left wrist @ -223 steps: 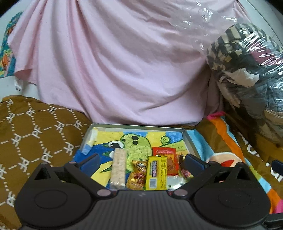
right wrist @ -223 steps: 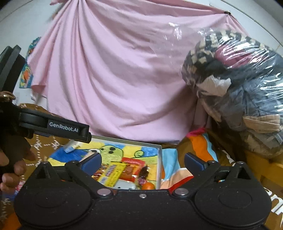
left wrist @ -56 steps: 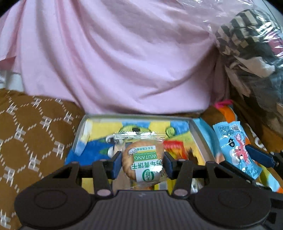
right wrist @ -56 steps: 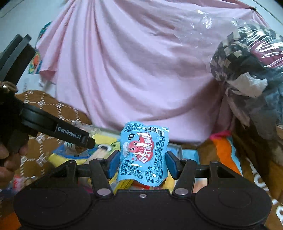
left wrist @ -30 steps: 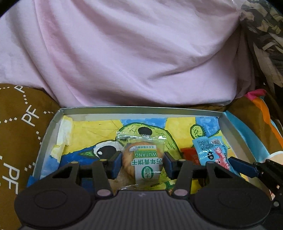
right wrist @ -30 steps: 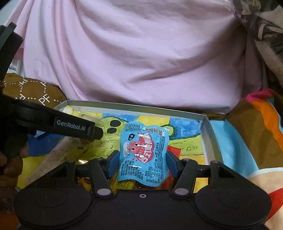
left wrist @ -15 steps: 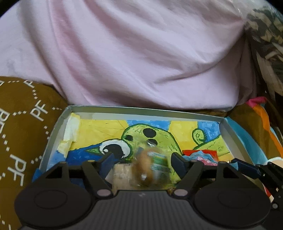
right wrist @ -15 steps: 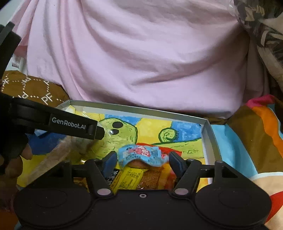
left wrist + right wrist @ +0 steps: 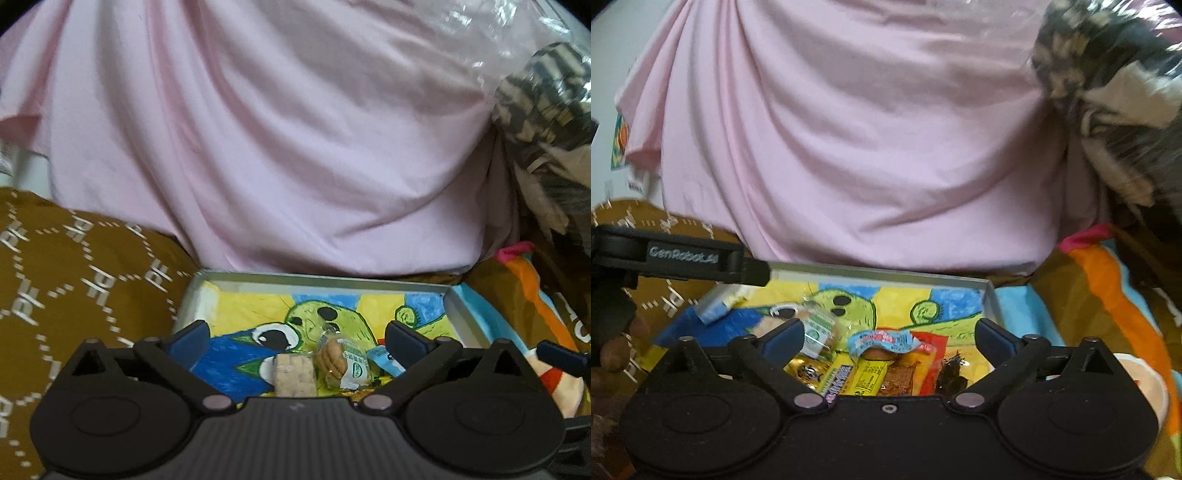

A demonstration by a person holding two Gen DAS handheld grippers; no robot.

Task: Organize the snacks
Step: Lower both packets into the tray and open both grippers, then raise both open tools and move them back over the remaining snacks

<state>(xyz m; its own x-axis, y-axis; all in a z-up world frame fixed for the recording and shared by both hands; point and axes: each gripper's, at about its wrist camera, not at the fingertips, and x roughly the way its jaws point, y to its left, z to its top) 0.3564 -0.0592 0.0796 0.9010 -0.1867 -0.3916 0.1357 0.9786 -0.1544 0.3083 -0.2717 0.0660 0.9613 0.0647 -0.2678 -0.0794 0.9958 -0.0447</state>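
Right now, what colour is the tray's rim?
Grey, plain metal-looking tray rim; clearest in the right wrist view.

My tray point(image 9: 321, 277): dull grey metal rim. Snack wrappers point(image 9: 882, 341): glossy plastic. Pink drape point(image 9: 295, 147) at twelve o'clock: soft matt cloth.

Far half of tray point(image 9: 886, 275) floor bare, painted bottom open between its low walls; near half crowded with snack packets point(image 9: 871, 365), biscuit pack point(image 9: 345, 360) among them. Pink cloth point(image 9: 295, 147) hanging close behind the far rim, brown patterned cushion point(image 9: 74, 266) pressed against the left wall. Plastic-wrapped bundle point(image 9: 1108, 92) looming upper right; striped fabric point(image 9: 1089, 295) beside the right wall.
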